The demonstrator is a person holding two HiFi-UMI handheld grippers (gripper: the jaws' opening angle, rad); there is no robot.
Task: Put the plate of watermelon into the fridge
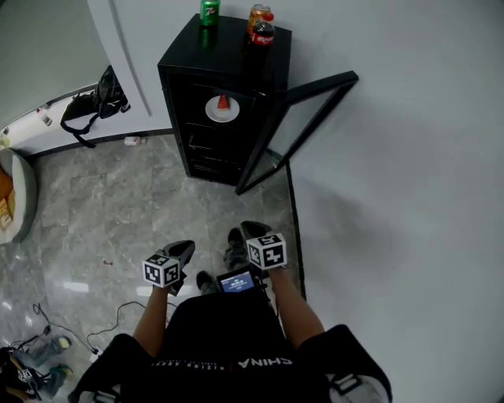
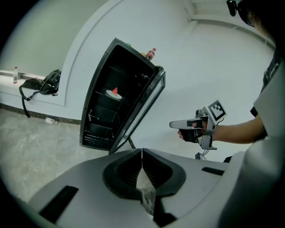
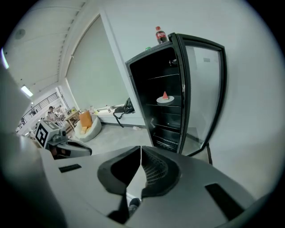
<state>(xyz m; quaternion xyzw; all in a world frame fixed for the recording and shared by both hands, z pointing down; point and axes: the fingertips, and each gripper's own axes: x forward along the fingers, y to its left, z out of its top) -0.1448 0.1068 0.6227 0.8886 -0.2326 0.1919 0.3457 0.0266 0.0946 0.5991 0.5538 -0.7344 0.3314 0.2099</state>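
The person (image 1: pixel 228 346) in a black shirt is holding the left gripper (image 1: pixel 183 250), a grey two-jaw tool with a marker cube, low in the head view, at about 7 o'clock from the frame's middle. In its own view the left gripper (image 2: pixel 142 153) is showing its black ribbed pads pressed together along a thin line, with nothing sitting between them. The right gripper (image 1: pixel 250 231), a matching grey tool, is hanging just beside it at about 6 o'clock. Seen from its own camera, the right gripper (image 3: pixel 141 153) is likewise keeping its jaws closed on each other, gripping nothing. Neither tool is touching any object.

Both are pointing toward 12 o'clock, where the small black fridge (image 1: pixel 213 86) is standing against the white wall, well apart from them. Its glass-fronted door (image 1: pixel 303 126) is hanging open toward 4 o'clock of the cabinet. The round white plate with a red watermelon wedge (image 1: pixel 223 109) is resting inside on an upper shelf, near the middle of the opening.

On the fridge top, a green drinks can (image 1: pixel 209 12) is standing at the 11 o'clock side, while an orange can (image 1: pixel 260 13) and a dark cola bottle with a red label (image 1: pixel 262 33) are standing close together at the 1 o'clock side. A black bag (image 1: pixel 98 102) is lying at 9 o'clock of the fridge.
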